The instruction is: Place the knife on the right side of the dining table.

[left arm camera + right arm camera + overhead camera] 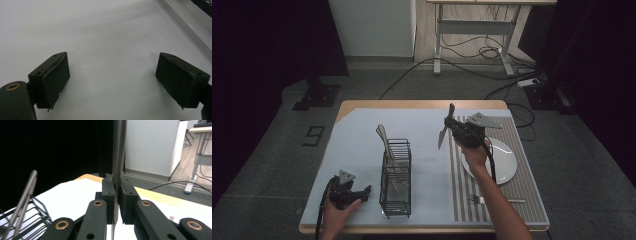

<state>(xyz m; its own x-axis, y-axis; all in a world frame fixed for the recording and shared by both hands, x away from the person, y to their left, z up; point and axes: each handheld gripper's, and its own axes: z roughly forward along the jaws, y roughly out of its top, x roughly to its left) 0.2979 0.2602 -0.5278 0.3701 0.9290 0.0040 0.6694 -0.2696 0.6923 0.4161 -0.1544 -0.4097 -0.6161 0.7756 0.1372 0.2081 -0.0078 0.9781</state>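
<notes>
Knife is what the right tongs have clamped tight, raised over the middle of the counter between the wire cutlery caddy and the white plate. In the right gripper view the closed jaws pinch it edge-on, and both its ends run out of that picture, so its shape is hard to read there. From above it is small and a little blurred, standing roughly upright with a slight tilt.

The left tongs sit low at the near left corner with jaws spread wide and nothing between them, over bare pale mat.

By count: one knife in the air, two utensils standing in the caddy with their lower ends lost among the wires, one fork lying on the striped placemat near the plate, its middle hidden by the person's forearm.

A light blue-grey mat covers the wooden counter. Grey carpet, dark curtains at both sides, a white cabinet and a desk frame with loose cables lie behind.
</notes>
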